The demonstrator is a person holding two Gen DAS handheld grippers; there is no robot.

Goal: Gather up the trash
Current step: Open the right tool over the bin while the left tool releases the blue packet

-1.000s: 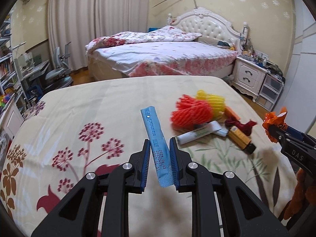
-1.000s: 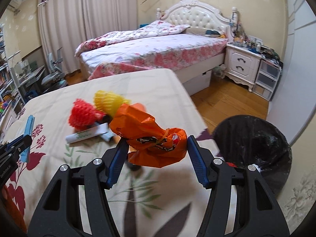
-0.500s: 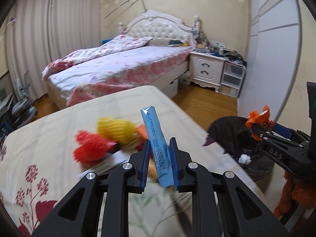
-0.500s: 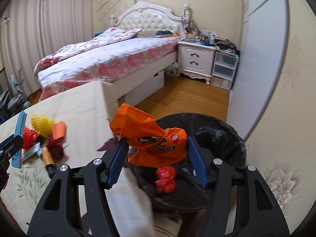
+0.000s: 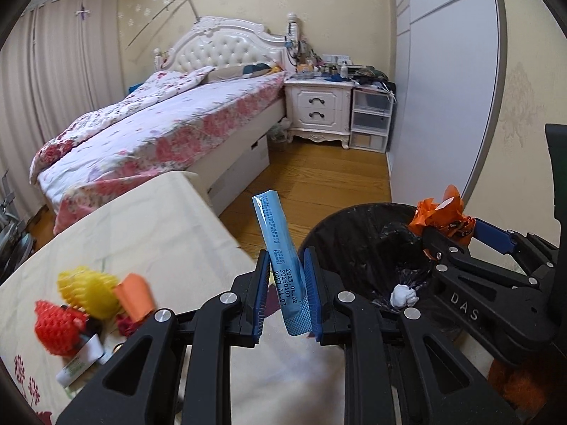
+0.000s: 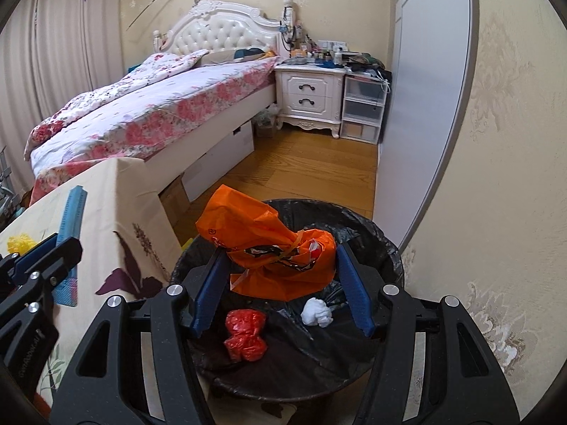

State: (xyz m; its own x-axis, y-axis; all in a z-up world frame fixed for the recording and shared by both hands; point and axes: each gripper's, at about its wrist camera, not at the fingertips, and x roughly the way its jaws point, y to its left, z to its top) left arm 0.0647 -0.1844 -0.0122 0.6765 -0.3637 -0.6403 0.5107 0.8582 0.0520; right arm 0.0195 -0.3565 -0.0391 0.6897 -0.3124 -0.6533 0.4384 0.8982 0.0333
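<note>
a: what changed since a second ago?
b: both grippers swung from the tabletop (image 5: 149, 219) toward the black-lined trash bin (image 6: 382, 244). the right gripper (image 6: 281, 294) now holds its crinkly orange plastic bag (image 6: 269, 248) above the bin's opening.
a: and the left gripper (image 5: 283, 295)?
b: pinching a flat blue sachet (image 5: 278, 248), printed "2025.04.02", near the bin's rim.

The items on the white nightstand (image 5: 320, 104) are too small to tell. The red foam net (image 5: 58, 322) is blurred. The black-lined round trash bin (image 6: 375, 244) is partly hidden by the crumpled orange plastic bag (image 6: 273, 248).
</note>
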